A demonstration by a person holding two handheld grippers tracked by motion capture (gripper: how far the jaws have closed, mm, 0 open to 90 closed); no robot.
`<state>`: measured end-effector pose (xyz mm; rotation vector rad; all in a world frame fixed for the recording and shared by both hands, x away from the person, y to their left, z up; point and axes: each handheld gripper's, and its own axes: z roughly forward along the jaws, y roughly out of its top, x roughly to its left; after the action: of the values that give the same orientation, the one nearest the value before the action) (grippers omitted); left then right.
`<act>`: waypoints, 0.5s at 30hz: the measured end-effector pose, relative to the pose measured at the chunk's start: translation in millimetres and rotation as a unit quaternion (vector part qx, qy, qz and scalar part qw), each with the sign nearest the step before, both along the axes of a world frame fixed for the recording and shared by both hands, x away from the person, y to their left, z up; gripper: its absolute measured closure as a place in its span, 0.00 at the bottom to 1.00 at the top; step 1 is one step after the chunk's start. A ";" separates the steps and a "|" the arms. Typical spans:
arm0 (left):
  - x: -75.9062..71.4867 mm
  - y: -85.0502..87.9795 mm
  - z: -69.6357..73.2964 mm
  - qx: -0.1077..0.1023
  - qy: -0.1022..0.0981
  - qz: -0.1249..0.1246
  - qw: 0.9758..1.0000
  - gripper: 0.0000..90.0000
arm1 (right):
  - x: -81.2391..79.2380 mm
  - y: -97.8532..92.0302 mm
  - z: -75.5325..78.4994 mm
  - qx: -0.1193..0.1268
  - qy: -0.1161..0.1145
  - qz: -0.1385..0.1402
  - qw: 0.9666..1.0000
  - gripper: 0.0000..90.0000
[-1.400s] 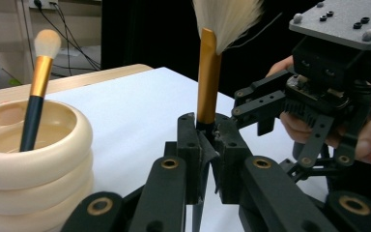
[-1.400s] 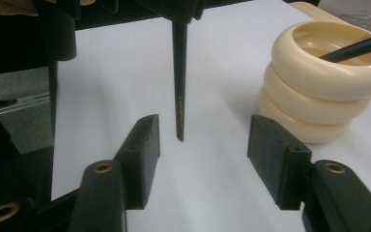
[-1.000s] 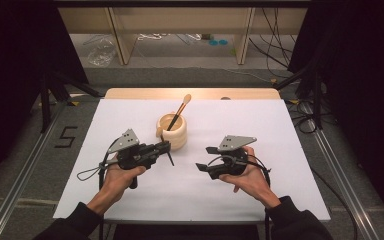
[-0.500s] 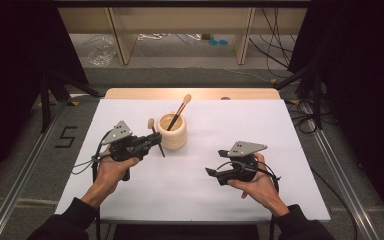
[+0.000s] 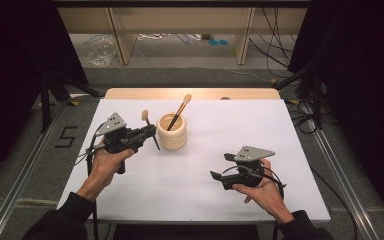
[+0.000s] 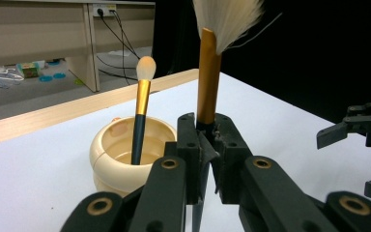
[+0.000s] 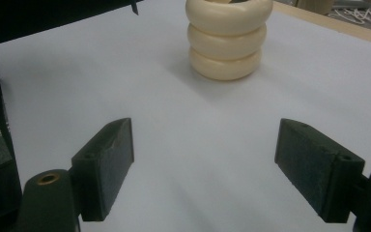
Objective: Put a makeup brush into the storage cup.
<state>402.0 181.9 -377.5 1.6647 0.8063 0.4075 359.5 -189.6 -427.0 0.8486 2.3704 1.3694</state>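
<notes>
1. The left gripper (image 5: 151,134) is hovering just left of the cup (image 5: 172,131), its jaws clamping a brush (image 6: 207,72) by the gold part of its handle.
2. That brush is standing nearly upright, white bristles up; in the high view its dark lower end is hanging below the jaws, beside the cup.
3. The cup, cream and ribbed in three rings, is sitting on the white table (image 5: 200,180) toward the far side, left of centre.
4. A second brush (image 5: 180,111) is leaning in the cup, its pale tip pointing up and away from the person.
5. The right gripper (image 5: 221,167) is sitting low over the near right part of the table, well apart from the cup, with its jaws spread wide and nothing between them.
6. In the right gripper view, the cup (image 7: 229,37) is standing ahead of the parted pads (image 7: 105,166).
</notes>
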 end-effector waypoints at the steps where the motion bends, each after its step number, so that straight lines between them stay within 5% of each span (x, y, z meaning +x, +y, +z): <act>1: 0.4 -0.8 -0.2 -0.003 0.001 0.001 1.000 0.92 | -0.5 -1.0 -0.3 -0.002 -0.002 -0.001 1.000 0.25; 15: 7.2 -2.5 2.0 -0.004 0.006 0.003 1.000 0.92 | -8.7 -9.5 -2.6 0.003 0.001 -0.014 1.000 0.25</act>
<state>409.1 179.4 -375.5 1.6594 0.8209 0.3996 350.8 -199.2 -429.5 0.8812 2.3476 1.3655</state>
